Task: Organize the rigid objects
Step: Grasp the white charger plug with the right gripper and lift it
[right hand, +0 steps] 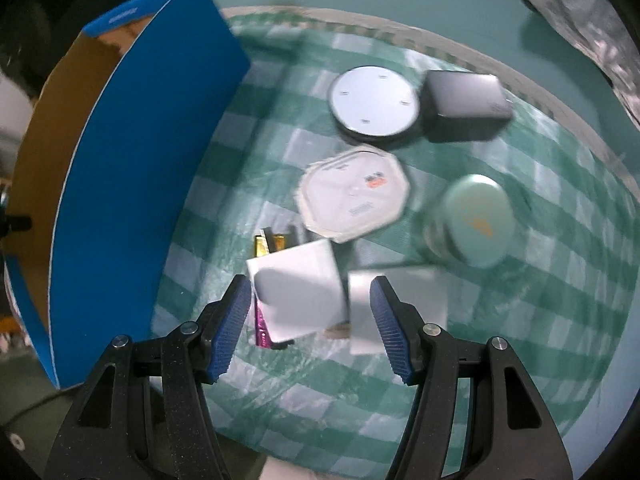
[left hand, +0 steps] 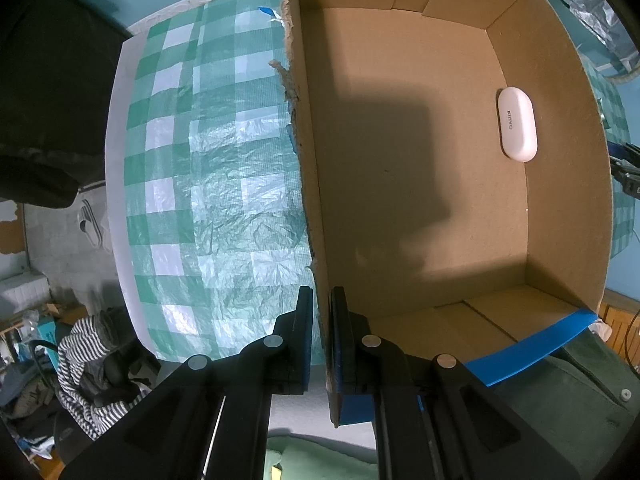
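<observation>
My left gripper [left hand: 321, 320] is shut on the torn left wall of an open cardboard box [left hand: 308, 168] with blue outer sides. A white oval case [left hand: 516, 124] lies inside the box by its right wall. My right gripper [right hand: 310, 320] is open above the checkered table, its fingers either side of a white square box [right hand: 298, 290]. Beyond it lie a white octagonal box [right hand: 354, 196], a round silver disc [right hand: 374, 102], a dark grey square box [right hand: 466, 104] and a mint round tin [right hand: 476, 218]. The blue box wall [right hand: 132, 184] stands at the left.
A green and white checkered cloth [left hand: 208, 168] covers the table. A flat white piece [right hand: 400, 300] and small gold and pink packets [right hand: 272, 242] lie beside the white square box. Striped clothing [left hand: 80, 376] and clutter lie on the floor at the left.
</observation>
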A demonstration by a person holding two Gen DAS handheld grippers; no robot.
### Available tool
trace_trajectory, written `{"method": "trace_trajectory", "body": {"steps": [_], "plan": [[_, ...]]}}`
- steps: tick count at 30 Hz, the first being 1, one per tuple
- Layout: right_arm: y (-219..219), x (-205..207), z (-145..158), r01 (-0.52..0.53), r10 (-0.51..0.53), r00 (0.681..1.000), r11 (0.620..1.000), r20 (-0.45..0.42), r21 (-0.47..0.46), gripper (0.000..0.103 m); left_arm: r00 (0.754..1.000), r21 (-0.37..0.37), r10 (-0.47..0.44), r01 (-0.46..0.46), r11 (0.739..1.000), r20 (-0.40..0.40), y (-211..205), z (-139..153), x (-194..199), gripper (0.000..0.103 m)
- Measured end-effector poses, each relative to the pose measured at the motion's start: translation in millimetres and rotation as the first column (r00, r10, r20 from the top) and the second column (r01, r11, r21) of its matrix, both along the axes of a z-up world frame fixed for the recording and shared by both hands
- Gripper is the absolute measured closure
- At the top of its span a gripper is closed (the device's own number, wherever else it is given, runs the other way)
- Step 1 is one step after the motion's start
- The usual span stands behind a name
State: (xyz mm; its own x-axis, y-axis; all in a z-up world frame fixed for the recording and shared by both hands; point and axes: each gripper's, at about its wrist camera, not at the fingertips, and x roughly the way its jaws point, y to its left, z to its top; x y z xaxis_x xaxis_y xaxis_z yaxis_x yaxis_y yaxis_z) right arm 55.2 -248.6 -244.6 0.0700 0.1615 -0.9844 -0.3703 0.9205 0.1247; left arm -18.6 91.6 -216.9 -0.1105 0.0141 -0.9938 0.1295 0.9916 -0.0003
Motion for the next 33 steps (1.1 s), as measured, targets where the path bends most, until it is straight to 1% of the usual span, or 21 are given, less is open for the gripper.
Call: {"method": "trace_trajectory", "body": {"steps": [2, 5, 11, 14, 17, 18, 19, 20, 26, 29, 31, 33], "plan": [[7.3, 1.2, -4.1, -0.042, 0.042, 0.999, 0.999, 0.001, -0.010, 0.038, 1.000, 0.001, 0.000, 0.000, 1.000, 0.000, 0.1, 0.3, -0.2, 0.094], [16.1, 3.9, -8.2, -0.093, 0.093, 0.996, 0.995, 0.007, -0.027, 0.038, 1.000, 0.000, 0.001, -0.001, 1.000, -0.001, 0.2, 0.2, 0.0, 0.094], [33.0, 8.8, -21.7, -0.155, 0.154, 0.988, 0.987, -0.026, -0.046, 0.038, 1.000, 0.001, -0.001, 0.001, 1.000, -0.003, 0.5, -0.3, -0.2, 0.094], [39.0, 7.9, -29.3, -0.181, 0.178, 0.983, 0.981, -0.044, -0.072, 0.038, 1.000, 0.002, -0.001, 0.001, 1.000, -0.002, -0.1, -0.5, -0.2, 0.094], [45.9, 10.5, -36.8, -0.169, 0.164, 0.984, 0.983, -0.070, -0.072, 0.038, 1.000, 0.002, -0.001, 0.001, 1.000, -0.002, -0.9, -0.5, 0.0, 0.094], [46.1, 10.6, -38.0, -0.163, 0.158, 0.985, 0.984, -0.075, -0.071, 0.040, 1.000, 0.002, 0.000, 0.000, 1.000, -0.001, -0.6, -0.5, -0.3, 0.094], [46.0, 10.5, -39.3, -0.156, 0.150, 0.986, 0.985, -0.076, -0.076, 0.042, 1.000, 0.001, 0.001, -0.001, 1.000, -0.001, -0.5, -0.7, -0.3, 0.094], [45.3, 10.3, -40.9, -0.150, 0.143, 0.987, 0.985, -0.078, -0.084, 0.050, 1.000, 0.001, 0.001, -0.001, 1.000, -0.002, -0.8, -0.7, 0.2, 0.094], [31.8, 10.4, -46.0, -0.035, 0.032, 0.995, 0.999, -0.095, -0.036, 0.050, 1.000, 0.000, 0.002, -0.002, 1.000, -0.002, -1.0, -0.8, 0.9, 0.094], [27.4, 11.9, -48.8, -0.002, 0.000, 0.994, 1.000, -0.113, -0.016, 0.050, 1.000, 0.000, 0.000, 0.000, 1.000, -0.002, -1.5, -0.6, 0.9, 0.094], [28.2, 12.6, -49.5, 0.014, -0.015, 0.994, 1.000, -0.109, -0.012, 0.048, 1.000, 0.000, -0.001, 0.001, 1.000, -0.003, -2.0, -0.8, 1.3, 0.094], [31.1, 13.7, -49.3, 0.014, -0.016, 0.994, 1.000, -0.107, -0.016, 0.050, 1.000, 0.003, -0.004, 0.004, 1.000, -0.003, -2.5, -1.0, 1.7, 0.094]]}}
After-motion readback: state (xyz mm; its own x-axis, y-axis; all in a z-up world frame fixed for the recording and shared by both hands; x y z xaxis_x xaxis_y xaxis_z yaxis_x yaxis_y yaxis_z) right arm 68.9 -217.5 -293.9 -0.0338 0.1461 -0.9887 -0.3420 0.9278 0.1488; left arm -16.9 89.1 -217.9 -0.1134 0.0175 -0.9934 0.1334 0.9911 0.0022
